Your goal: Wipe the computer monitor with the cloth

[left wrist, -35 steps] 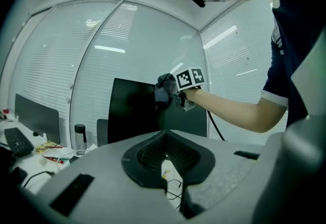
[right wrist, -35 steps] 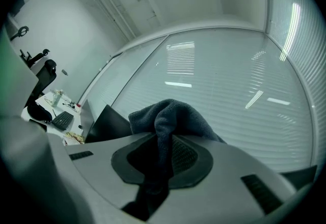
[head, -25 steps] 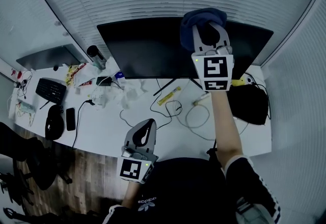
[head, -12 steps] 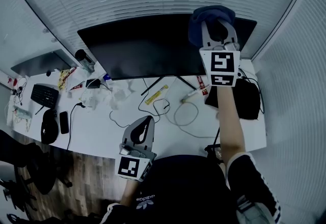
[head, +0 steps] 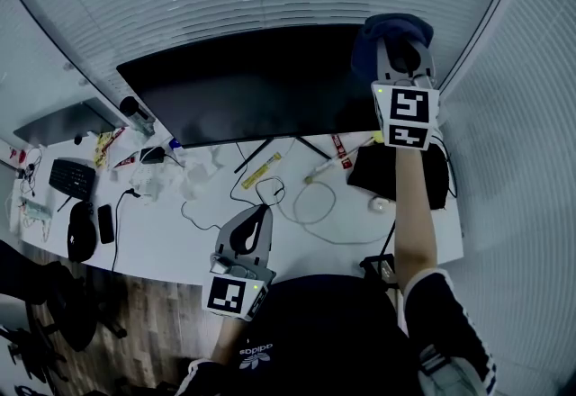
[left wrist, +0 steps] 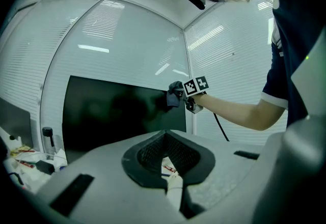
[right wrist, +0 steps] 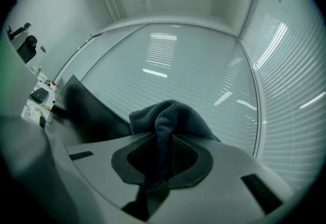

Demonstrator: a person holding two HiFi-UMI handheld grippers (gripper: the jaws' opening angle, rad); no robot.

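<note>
The wide black computer monitor (head: pixel 261 88) stands at the back of the white desk (head: pixel 360 237). A dark blue cloth (head: pixel 392 29) is bunched against the monitor's top right corner. My right gripper (head: pixel 401 54) is shut on it, arm stretched forward. In the right gripper view the cloth (right wrist: pixel 169 122) rises out between the jaws, with the monitor's edge (right wrist: pixel 91 108) to the left. My left gripper (head: pixel 251 230) hangs low over the desk's near edge, shut on nothing. From the left gripper view the monitor (left wrist: pixel 117 111), the cloth (left wrist: pixel 174 94) and my left gripper (left wrist: pixel 164 152) all show.
Loose cables (head: pixel 310 201), a yellow stick (head: pixel 261 171) and crumpled tissues (head: pixel 202 171) lie under the monitor. A black bag (head: pixel 400 174) sits at the right. A keyboard (head: pixel 72 176), mouse (head: pixel 79 230), phone (head: pixel 105 223) and second screen (head: pixel 58 124) are at the left. Blinds cover the walls behind.
My right gripper has carried the cloth rightward along the monitor's top edge to its right corner. The head view has shifted with it. The left gripper has stayed in place.
</note>
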